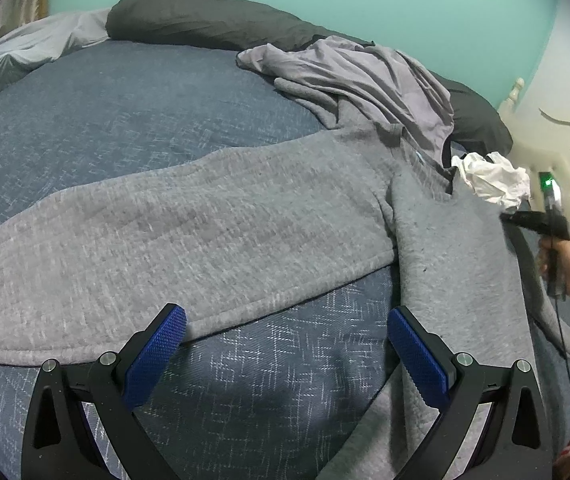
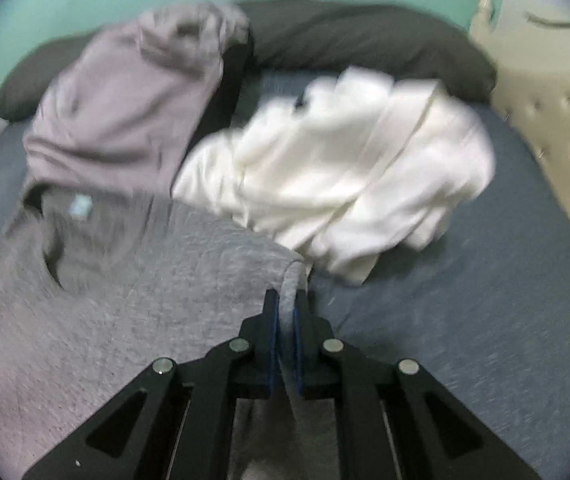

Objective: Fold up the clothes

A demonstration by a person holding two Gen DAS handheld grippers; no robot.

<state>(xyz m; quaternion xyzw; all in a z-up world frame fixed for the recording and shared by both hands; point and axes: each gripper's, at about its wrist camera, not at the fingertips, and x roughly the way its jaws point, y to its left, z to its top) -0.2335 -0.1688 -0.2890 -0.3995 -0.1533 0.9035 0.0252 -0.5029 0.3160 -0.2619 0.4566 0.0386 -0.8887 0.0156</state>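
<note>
A grey sweatshirt (image 1: pixel 213 216) lies spread over the blue bedspread (image 1: pixel 105 120), one sleeve folded across its body. My left gripper (image 1: pixel 285 336) hovers open just above the bedspread near the sweatshirt's hem, nothing between its blue pads (image 1: pixel 157 356). My right gripper (image 2: pixel 285 308) is shut on a pinched edge of the grey sweatshirt (image 2: pixel 133 300) near the shoulder; the collar and label (image 2: pixel 81 206) show to its left. In the left wrist view the right gripper's body and the hand holding it (image 1: pixel 557 264) appear at the far right; its fingertips are hidden there.
A lilac garment (image 1: pixel 365 76) (image 2: pixel 125 108) lies crumpled beyond the sweatshirt. A white garment (image 2: pixel 345 172) (image 1: pixel 493 178) lies bunched to its right. A dark pillow (image 1: pixel 205 16) runs along the teal wall. A cream tufted headboard (image 2: pixel 557 140) stands on the right.
</note>
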